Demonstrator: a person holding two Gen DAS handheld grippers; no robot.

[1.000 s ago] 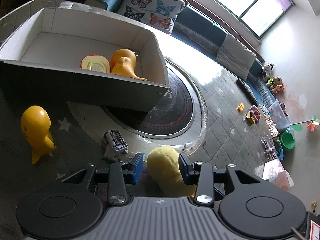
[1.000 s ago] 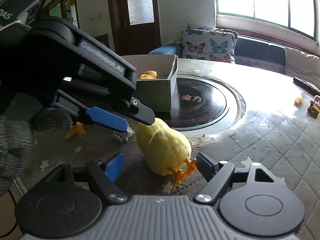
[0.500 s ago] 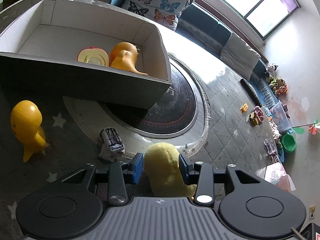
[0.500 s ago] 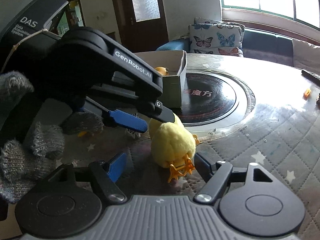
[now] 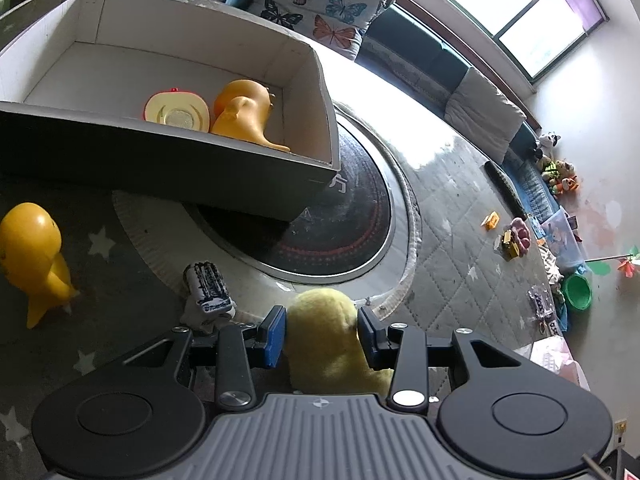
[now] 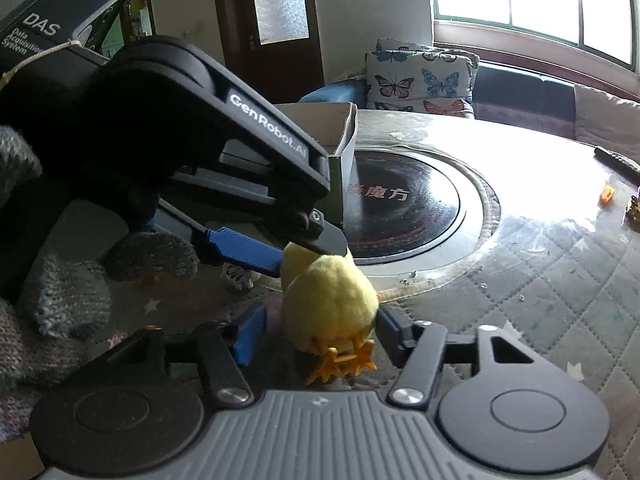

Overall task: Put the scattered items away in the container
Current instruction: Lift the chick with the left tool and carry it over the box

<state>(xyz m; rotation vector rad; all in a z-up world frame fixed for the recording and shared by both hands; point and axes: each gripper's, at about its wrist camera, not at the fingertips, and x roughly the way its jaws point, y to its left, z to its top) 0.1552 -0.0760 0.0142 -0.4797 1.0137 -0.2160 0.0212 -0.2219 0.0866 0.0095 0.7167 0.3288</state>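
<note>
My left gripper [image 5: 322, 334] clamps the fluffy yellow plush chick [image 5: 328, 340].
My right gripper [image 6: 316, 334] gapes wide around it, near the white cardboard box [image 5: 200, 172].

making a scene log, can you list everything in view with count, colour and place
plush chick: 1, yellow with orange feet, on the table between the left gripper's pads
cardboard box: 1, grey outside, white inside, on the table
duck toys: 2, orange-yellow, one in the box, one on the table left of it
round toy: 1, cream with red rim, in the box
small toy: 1, white and black, on the table near the chick
table: 1, quilted grey cover, dark round centre
butterfly cushions: 2, white, on the sofa
left gripper: black, blue pads, shut on the chick
right gripper: black, blue pads, open around the chick
</note>
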